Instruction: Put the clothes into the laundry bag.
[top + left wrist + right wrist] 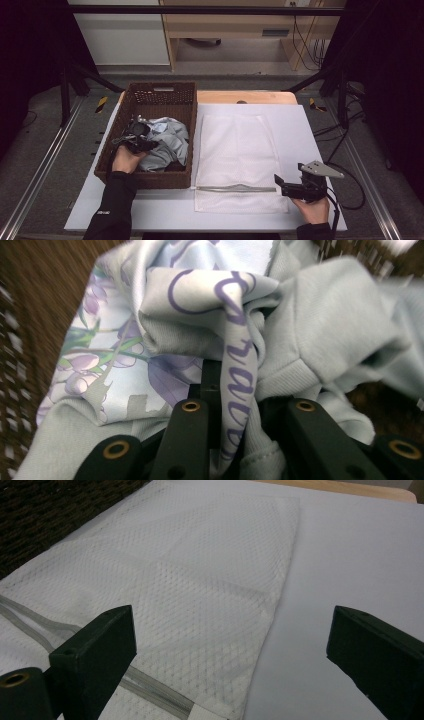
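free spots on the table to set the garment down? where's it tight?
Bare white mat between the mesh bag and the table's right edge, above the right gripper; a strip along the near edge below the basket. Crowded: inside the basket, where the left gripper pinches the pale garment.

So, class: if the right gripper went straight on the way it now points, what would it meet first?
Probably the white mesh bag: the right gripper points left at its near right corner by the zip, jaws open. How high it hovers is unclear.
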A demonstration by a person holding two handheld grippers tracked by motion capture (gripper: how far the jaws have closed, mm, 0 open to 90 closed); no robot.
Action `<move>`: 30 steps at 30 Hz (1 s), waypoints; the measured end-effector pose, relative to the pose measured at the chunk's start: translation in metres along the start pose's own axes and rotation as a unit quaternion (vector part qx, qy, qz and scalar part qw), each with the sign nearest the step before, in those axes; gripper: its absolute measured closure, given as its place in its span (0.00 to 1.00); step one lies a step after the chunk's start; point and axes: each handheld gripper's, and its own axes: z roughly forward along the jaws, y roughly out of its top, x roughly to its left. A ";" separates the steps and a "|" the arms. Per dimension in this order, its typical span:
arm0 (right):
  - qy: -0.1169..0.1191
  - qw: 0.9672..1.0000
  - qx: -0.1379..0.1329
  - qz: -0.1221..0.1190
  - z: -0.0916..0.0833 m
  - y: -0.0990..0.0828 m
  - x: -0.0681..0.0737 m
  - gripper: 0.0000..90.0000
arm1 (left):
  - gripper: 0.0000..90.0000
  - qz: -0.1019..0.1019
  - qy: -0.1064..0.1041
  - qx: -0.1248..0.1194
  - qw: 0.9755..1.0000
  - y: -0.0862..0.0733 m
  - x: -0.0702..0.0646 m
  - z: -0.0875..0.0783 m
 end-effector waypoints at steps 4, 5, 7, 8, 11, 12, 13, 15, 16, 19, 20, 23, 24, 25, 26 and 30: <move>0.000 1.000 0.000 0.001 0.000 0.000 0.000 0.07 | 0.86 -0.009 0.006 -0.074 0.997 -0.001 0.003 -0.016; 0.000 1.000 0.000 0.001 0.000 0.000 0.000 0.07 | 0.86 -0.017 0.009 -0.112 0.993 -0.001 0.004 -0.025; 0.001 1.000 0.000 0.001 0.000 0.000 0.000 0.07 | 0.86 -0.019 0.023 -0.143 0.989 -0.001 0.004 -0.034; 0.001 1.000 0.000 0.001 0.000 0.000 0.000 0.07 | 0.86 -0.021 0.031 -0.157 0.987 -0.001 0.003 -0.038; 0.001 1.000 0.000 0.001 0.000 0.000 0.000 0.07 | 0.86 -0.028 0.040 -0.192 0.980 -0.001 0.002 -0.049; 0.002 1.000 0.000 0.000 0.000 0.000 0.000 0.07 | 0.86 -0.029 0.044 -0.208 0.977 -0.001 0.000 -0.054; 0.002 1.000 0.000 -0.001 0.001 0.000 0.000 0.07 | 0.86 -0.030 0.044 -0.217 0.975 -0.001 0.000 -0.057; 0.001 1.000 0.000 -0.001 0.001 0.000 0.001 0.07 | 0.86 -0.025 0.054 -0.240 0.969 0.000 -0.003 -0.066; 0.002 1.000 0.000 -0.001 0.001 0.000 0.001 0.07 | 0.86 -0.024 0.056 -0.255 0.965 0.001 -0.005 -0.072; 0.002 1.000 0.000 -0.002 0.001 0.000 0.001 0.07 | 0.86 -0.022 0.066 -0.286 0.956 0.002 -0.010 -0.084; 0.002 1.000 0.000 -0.001 0.001 0.000 0.001 0.07 | 0.86 -0.022 0.066 -0.296 0.953 0.003 -0.012 -0.090; 0.003 1.000 0.000 -0.001 0.001 0.000 0.001 0.07 | 0.86 -0.021 0.066 -0.315 0.946 0.005 -0.017 -0.102; 0.003 1.000 0.000 -0.001 0.000 0.000 0.001 0.07 | 0.86 -0.022 0.064 -0.323 0.944 0.006 -0.018 -0.108; 0.002 1.000 -0.002 -0.002 0.000 0.000 0.001 0.07 | 0.86 -0.022 0.064 -0.329 0.942 0.006 -0.020 -0.112; 0.002 1.000 -0.002 -0.003 0.000 0.000 0.001 0.07 | 0.86 -0.022 0.064 -0.329 0.942 0.006 -0.020 -0.112; 0.002 1.000 -0.004 -0.002 0.000 0.000 0.001 0.07 | 0.86 -0.022 0.063 -0.349 0.935 0.007 -0.025 -0.128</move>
